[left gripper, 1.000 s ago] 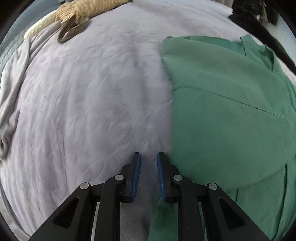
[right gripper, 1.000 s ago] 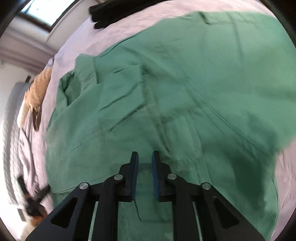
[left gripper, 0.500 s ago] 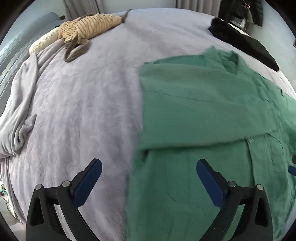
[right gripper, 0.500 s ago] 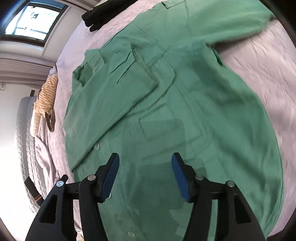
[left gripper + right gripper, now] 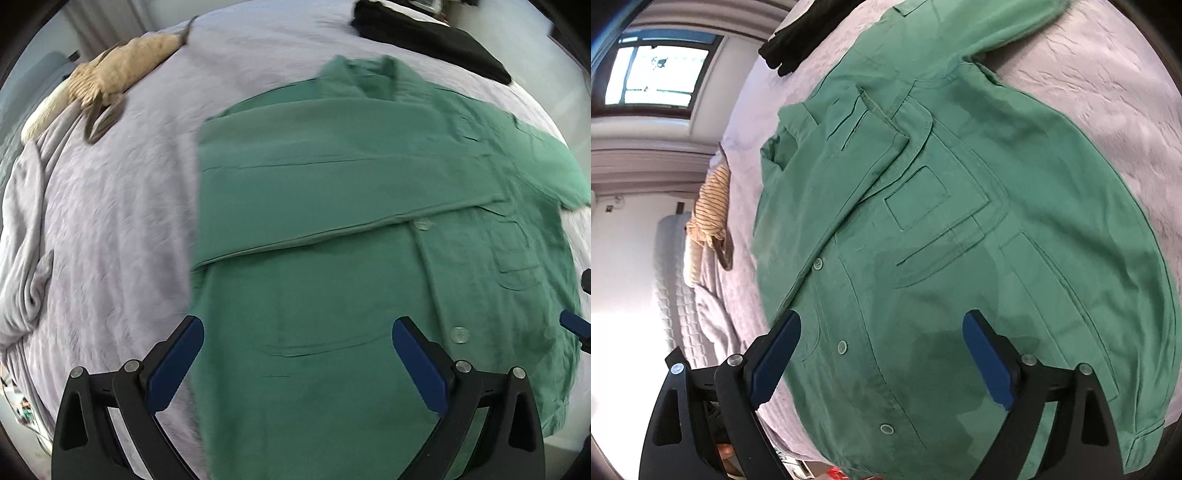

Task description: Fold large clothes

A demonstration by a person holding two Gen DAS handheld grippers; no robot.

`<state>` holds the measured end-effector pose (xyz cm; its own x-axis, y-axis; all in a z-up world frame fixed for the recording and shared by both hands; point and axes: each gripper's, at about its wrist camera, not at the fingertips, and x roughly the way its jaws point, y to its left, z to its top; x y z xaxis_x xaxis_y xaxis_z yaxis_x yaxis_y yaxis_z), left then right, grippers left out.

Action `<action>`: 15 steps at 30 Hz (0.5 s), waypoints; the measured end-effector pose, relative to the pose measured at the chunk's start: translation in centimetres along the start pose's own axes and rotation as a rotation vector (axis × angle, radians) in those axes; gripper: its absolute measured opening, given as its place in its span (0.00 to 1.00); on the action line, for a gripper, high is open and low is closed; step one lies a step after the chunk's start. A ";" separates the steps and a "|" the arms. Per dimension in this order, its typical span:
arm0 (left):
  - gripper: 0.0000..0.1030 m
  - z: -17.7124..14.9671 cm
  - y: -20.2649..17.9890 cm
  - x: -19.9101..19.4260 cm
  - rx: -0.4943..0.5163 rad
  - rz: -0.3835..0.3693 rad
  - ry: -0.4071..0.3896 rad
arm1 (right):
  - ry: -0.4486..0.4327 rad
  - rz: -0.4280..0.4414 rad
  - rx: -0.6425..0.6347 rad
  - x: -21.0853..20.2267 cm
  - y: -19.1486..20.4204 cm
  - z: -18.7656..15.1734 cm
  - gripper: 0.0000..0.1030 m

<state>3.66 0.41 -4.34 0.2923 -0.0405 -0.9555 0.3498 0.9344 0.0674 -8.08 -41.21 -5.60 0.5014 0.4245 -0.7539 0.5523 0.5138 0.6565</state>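
Both my grippers, left gripper [image 5: 297, 363] and right gripper [image 5: 882, 356], have just opened and hold nothing. The shirt [image 5: 369, 258] now lies on the bed [image 5: 110, 221] with its left sleeve folded across. Right side is next, I think.

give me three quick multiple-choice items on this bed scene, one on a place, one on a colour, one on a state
1. Where does the black garment lie?
A. on the shirt's pocket
B. on the bed beyond the shirt's collar
C. between the left gripper's fingers

2. What colour is the shirt?
A. green
B. red
C. white

3. How does the left gripper stand?
A. shut on a sleeve
B. shut and empty
C. open, holding nothing

Answers: 1 B, it sits on the bedcover past the collar; 2 A, green all over; 3 C, the jaws are spread wide above the cloth.
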 end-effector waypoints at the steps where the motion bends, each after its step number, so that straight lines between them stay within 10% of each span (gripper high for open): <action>1: 0.99 0.2 -1.0 0.0 0.013 -0.001 0.002 | 0.000 0.002 0.000 -0.2 -0.3 0.1 0.89; 15: 0.99 3.8 -15.3 0.7 -0.006 -0.007 0.073 | 0.041 -0.124 -0.027 -5.9 -8.4 9.0 0.89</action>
<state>1.89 -15.31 -4.91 0.2245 -0.0212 -0.9742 0.3457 0.9365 0.0593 -9.69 -54.75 -6.42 0.4019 0.3866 -0.8301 0.5903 0.5837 0.5576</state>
